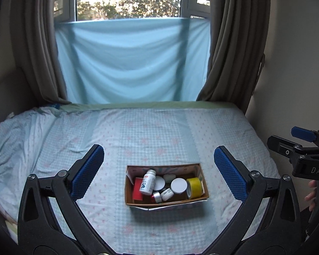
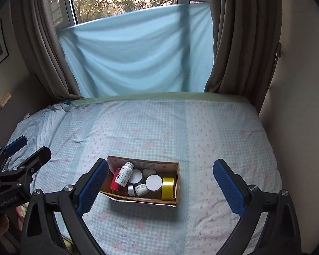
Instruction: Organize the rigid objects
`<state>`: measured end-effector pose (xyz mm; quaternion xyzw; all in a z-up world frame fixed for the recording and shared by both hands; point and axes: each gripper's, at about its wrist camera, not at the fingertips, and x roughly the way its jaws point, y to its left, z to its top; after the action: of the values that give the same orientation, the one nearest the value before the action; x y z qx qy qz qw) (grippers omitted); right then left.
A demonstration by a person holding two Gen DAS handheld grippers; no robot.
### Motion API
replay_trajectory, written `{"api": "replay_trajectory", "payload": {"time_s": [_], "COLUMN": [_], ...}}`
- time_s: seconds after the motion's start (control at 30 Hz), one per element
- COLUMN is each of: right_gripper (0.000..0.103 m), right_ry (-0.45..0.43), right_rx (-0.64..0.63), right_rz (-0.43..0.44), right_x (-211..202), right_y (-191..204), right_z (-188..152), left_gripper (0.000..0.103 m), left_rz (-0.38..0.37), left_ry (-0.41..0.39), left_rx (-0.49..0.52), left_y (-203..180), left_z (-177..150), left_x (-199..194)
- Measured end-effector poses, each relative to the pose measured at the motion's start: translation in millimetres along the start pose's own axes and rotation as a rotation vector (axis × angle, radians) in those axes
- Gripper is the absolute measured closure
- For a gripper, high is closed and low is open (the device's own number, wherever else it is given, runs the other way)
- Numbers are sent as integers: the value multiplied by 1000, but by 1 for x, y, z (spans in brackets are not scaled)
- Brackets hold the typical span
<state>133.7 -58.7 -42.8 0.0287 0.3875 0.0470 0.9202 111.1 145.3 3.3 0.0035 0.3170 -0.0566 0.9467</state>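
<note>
Left wrist view: left gripper hung released above the box on the bed; its bottle leaned loosely and could roll if nudged.

Right wrist view: right gripper was released, its left finger at the box's left wall; a descent risked tipping it.

One cardboard box is counted on the bed; inside it, one white bottle, one yellow tape roll, one red box, two white round lids are seen; smaller jars cannot be counted surely.
</note>
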Motion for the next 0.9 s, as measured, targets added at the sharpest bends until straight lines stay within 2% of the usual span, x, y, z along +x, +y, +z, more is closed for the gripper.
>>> {"api": "replay_trajectory", "payload": {"time_s": [0.17, 0.27, 0.5, 0.9], "right_gripper": [5, 5, 5, 5], "right_ry": [-107, -146, -193, -217], "right_rx": [-7, -8, -12, 6], "right_rz": [-39, -72, -99, -108], "right_x": [-55, -75, -93, -106], "right_y": [-13, -20, -30, -42], "right_z": [-4, -14, -34, -41], "left_gripper": [0, 0, 0, 0], "left_rz": [39, 37, 22, 30], "left_ry": [-91, -131, -166, -177], "left_rx": [1, -8, 3, 24], "left_y": [-20, -28, -46, -63], "left_z": [-6, -11, -17, -16], "left_x": [-43, -59, -77, -80]}}
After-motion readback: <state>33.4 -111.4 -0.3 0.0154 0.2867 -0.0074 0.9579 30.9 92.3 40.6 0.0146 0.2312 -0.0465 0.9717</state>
